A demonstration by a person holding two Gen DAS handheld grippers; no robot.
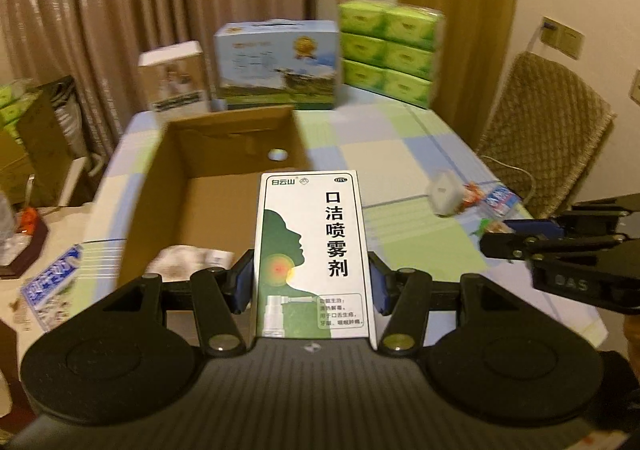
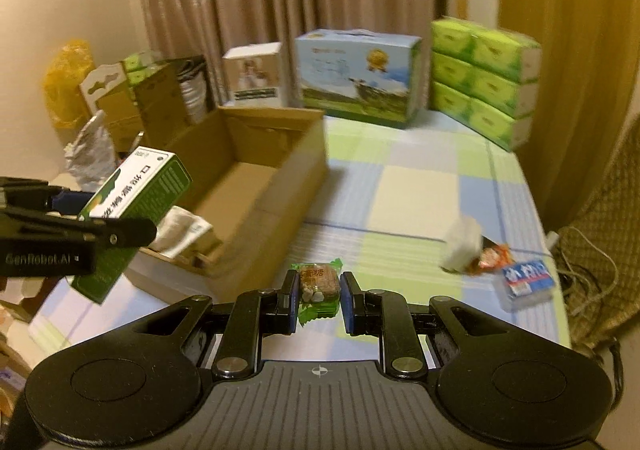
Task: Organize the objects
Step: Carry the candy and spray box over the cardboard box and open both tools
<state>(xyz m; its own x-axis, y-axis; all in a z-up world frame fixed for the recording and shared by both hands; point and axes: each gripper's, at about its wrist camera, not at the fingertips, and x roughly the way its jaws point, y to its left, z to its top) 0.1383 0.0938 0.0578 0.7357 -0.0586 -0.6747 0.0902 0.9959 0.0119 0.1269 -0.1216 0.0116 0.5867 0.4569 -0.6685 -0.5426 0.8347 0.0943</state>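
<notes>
Pastel checked cloth covers the table, curtains behind, and an open cardboard box sits on its left side. Left gripper is clamped on a white-and-green spray carton, held upright just in front of the box's near wall. Right gripper pinches a green-wrapped snack above the cloth, right of the box. More packets lie well apart, near the table's right edge

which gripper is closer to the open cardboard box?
Left. The left gripper, holding the spray box, sits at the cardboard box's near edge; the right gripper is farther off.
</notes>
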